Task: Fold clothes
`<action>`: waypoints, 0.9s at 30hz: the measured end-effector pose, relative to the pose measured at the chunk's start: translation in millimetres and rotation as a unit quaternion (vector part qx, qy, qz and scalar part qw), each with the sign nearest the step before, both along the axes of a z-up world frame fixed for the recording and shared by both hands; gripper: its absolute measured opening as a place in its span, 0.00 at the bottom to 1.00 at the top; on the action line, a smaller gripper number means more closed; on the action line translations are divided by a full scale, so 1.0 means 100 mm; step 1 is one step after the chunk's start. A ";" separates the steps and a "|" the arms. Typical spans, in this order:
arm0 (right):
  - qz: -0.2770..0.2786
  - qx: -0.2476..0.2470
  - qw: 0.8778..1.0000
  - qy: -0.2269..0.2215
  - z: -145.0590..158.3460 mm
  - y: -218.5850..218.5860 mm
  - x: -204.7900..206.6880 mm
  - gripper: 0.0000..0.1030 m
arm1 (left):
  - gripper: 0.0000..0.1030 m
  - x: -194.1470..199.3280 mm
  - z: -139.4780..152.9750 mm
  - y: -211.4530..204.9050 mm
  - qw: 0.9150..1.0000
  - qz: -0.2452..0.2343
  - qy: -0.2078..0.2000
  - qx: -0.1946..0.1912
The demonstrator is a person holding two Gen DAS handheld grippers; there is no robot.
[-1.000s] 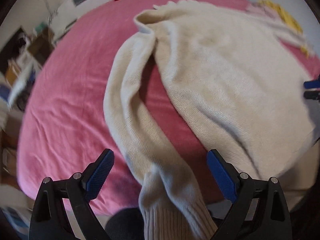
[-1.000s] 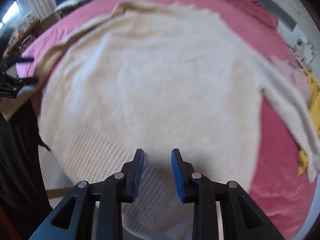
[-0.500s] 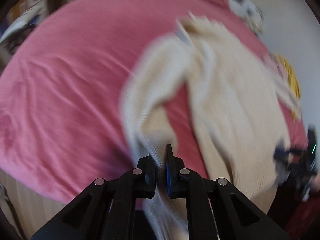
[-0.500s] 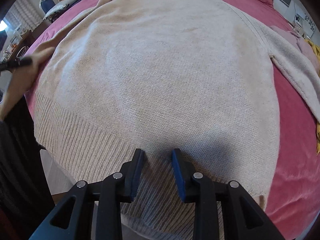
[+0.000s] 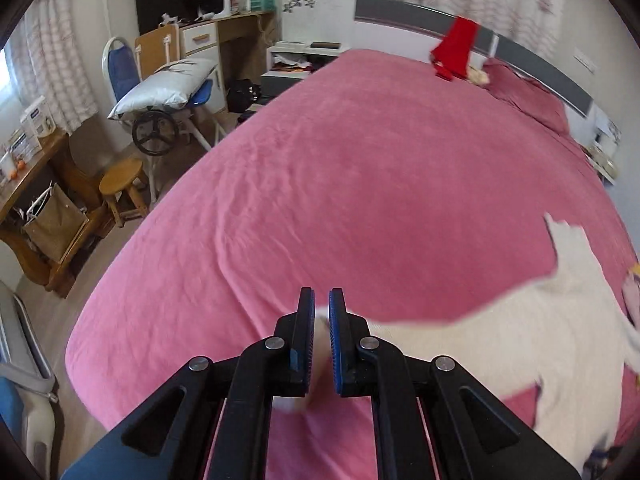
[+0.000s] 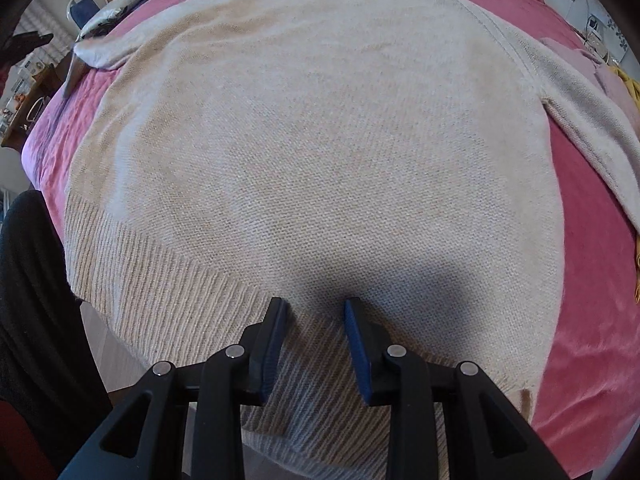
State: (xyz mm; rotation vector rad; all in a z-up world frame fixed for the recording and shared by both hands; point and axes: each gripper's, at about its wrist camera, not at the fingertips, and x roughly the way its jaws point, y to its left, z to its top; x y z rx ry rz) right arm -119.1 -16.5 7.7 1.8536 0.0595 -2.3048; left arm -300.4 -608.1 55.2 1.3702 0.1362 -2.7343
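A cream knitted sweater (image 6: pixel 320 140) lies spread flat on the pink bed cover (image 5: pixel 360 160). My left gripper (image 5: pixel 321 300) is shut on the cuff of its one sleeve (image 5: pixel 500 344), which stretches, blurred, from the jaws out to the right above the bed. In the right wrist view that sleeve (image 6: pixel 116 48) runs off to the upper left. My right gripper (image 6: pixel 316 308) points down onto the ribbed hem, its jaws a little apart with flat cloth between the tips. The other sleeve (image 6: pixel 592 128) lies out to the right.
A blue chair bearing a pillow (image 5: pixel 168 80), a wooden stool (image 5: pixel 120 176) and desks stand left of the bed. A red garment (image 5: pixel 456 50) hangs at the headboard. Yellow (image 6: pixel 630 84) and pink (image 6: pixel 580 56) clothes lie at the right. A person's dark clothing (image 6: pixel 28 280) is at the bed's near edge.
My left gripper closed on the sleeve cuff, then swung up and away to the left, pulling the sleeve out straight. The right gripper sank slightly onto the hem.
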 end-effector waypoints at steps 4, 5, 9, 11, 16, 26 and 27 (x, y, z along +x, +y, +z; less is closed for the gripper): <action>-0.006 -0.005 1.000 -0.008 -0.02 0.02 0.00 0.30 | 0.09 -0.21 -0.42 -0.06 0.996 0.038 -0.073 -0.046; -0.005 -0.005 1.000 -0.007 -0.03 0.02 0.01 0.30 | 0.09 -0.28 -0.58 -0.06 0.993 0.043 -0.093 -0.052; 0.001 -0.005 1.000 -0.006 -0.06 -0.09 -0.13 0.31 | 0.12 -0.03 -0.74 0.50 0.998 -0.040 -0.045 0.009; 0.002 -0.006 1.000 -0.006 -0.07 -0.09 -0.13 0.31 | 0.24 0.15 -0.71 0.87 0.995 -0.084 -0.006 0.051; -0.004 -0.006 1.000 0.008 -0.10 -0.11 -0.07 0.31 | 0.63 0.20 -0.62 2.15 0.970 -0.210 0.064 0.109; -0.010 -0.038 0.998 0.040 -0.13 -0.06 0.08 0.32 | 0.69 -0.47 -1.46 3.27 0.983 -0.181 0.008 -0.004; -0.011 -0.047 0.998 0.043 -0.14 -0.03 0.09 0.32 | 0.69 -0.39 -1.47 3.13 0.985 -0.171 0.027 -0.011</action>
